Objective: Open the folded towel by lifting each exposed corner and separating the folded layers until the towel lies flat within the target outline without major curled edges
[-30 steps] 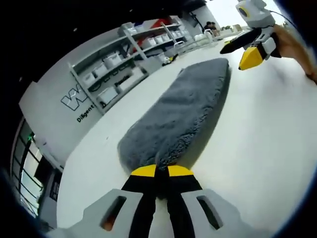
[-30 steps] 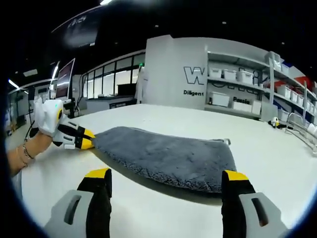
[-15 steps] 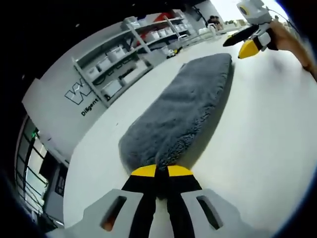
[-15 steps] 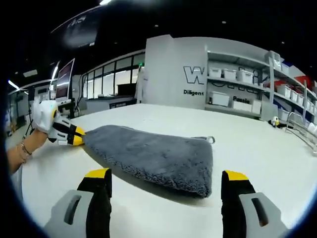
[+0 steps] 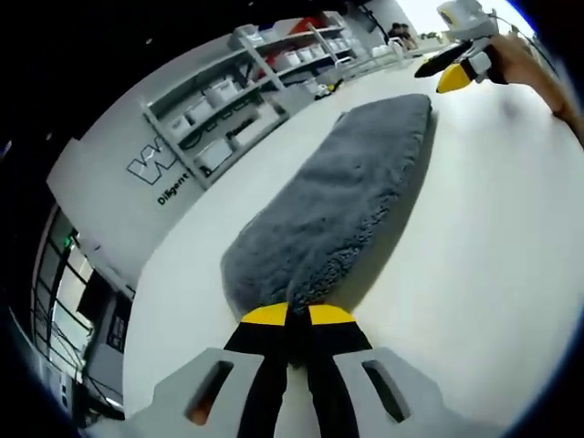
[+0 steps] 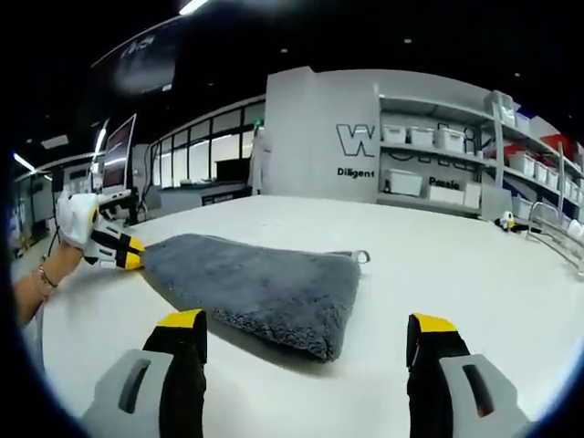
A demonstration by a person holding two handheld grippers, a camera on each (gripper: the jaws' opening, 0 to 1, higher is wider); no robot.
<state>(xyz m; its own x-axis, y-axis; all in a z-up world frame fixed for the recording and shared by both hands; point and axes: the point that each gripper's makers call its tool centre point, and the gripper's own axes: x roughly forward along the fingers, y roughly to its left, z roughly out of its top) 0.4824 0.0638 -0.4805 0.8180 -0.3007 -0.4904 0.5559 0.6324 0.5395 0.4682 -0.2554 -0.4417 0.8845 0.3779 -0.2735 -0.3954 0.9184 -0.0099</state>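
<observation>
In the left gripper view we see our left gripper (image 5: 297,316) with its yellow-tipped jaws pressed together on the near corner of a grey towel (image 5: 336,203). The plush towel stretches away from the jaws in a long folded shape across a plain white table (image 5: 474,246). Past its far end, well ahead of the jaws and to their right, the right gripper (image 5: 453,69) is held over the table in a person's hand.

In the right gripper view, the right gripper (image 6: 306,333) has its two jaws spread wide, with nothing between them. The towel (image 6: 251,286) lies flat on the table (image 6: 456,265) just ahead of the jaws, mostly towards the left jaw, with a small loop tag at its far right corner. Beyond the left jaw, the left gripper (image 6: 130,260) pinches the towel's far left corner.

Around the table the room is large and dim overhead. A grey wall panel with lettering (image 6: 365,151) stands ahead, shelving with pale storage bins (image 6: 438,164) to its right, and dark-framed windows (image 6: 201,155) to its left.
</observation>
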